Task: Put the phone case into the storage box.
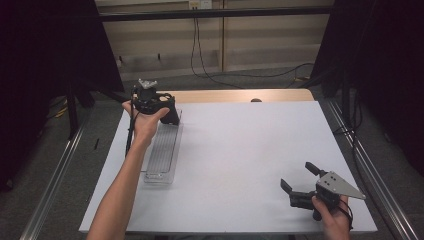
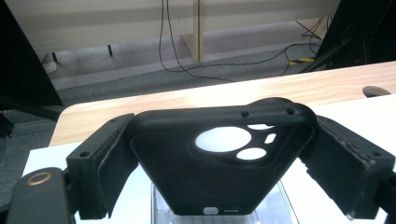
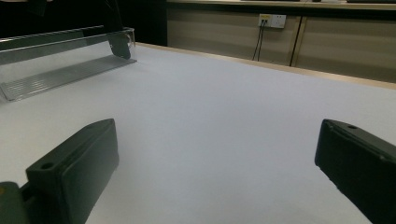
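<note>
No legible text anywhere (tiny mark on phone case point(image 2: 219, 158) unreadable).

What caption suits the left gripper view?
Left gripper clamps a black phone case above a clear tray.

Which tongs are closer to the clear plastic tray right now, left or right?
Left. The left tongs hold a black phone case right over the far end of the clear plastic tray. The right tongs sit open, well away across the white table.
</note>
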A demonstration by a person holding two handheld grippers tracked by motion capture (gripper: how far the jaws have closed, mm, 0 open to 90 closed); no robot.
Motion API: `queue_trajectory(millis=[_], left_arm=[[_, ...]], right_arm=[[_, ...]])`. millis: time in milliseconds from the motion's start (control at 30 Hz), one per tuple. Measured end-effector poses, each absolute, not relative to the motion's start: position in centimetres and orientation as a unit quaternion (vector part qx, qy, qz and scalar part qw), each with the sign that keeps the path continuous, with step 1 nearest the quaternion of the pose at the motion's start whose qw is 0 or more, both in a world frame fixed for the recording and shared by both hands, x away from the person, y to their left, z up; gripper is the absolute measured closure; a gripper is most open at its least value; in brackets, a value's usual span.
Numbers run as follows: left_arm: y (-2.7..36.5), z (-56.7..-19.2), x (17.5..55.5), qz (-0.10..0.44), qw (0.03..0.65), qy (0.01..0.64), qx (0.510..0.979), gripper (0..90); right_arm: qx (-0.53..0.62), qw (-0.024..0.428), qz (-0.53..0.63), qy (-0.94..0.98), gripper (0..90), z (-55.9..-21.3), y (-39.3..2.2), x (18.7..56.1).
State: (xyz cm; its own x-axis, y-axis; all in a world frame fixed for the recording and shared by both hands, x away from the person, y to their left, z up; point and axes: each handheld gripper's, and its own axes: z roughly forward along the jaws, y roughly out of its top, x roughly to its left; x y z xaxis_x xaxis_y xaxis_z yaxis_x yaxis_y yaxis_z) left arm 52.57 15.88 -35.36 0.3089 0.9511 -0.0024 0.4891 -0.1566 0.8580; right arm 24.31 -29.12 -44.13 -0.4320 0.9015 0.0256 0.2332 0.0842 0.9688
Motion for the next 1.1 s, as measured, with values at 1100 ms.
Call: queue_trajectory(millis=[1100], left_arm=[[15.5,-35.3,53.9,0.281,0.403,0.513,0.704,12.8]], right_arm=[[0.429,0.312,0.525,0.665,0.0,-44.3,-29.0,24.4]])
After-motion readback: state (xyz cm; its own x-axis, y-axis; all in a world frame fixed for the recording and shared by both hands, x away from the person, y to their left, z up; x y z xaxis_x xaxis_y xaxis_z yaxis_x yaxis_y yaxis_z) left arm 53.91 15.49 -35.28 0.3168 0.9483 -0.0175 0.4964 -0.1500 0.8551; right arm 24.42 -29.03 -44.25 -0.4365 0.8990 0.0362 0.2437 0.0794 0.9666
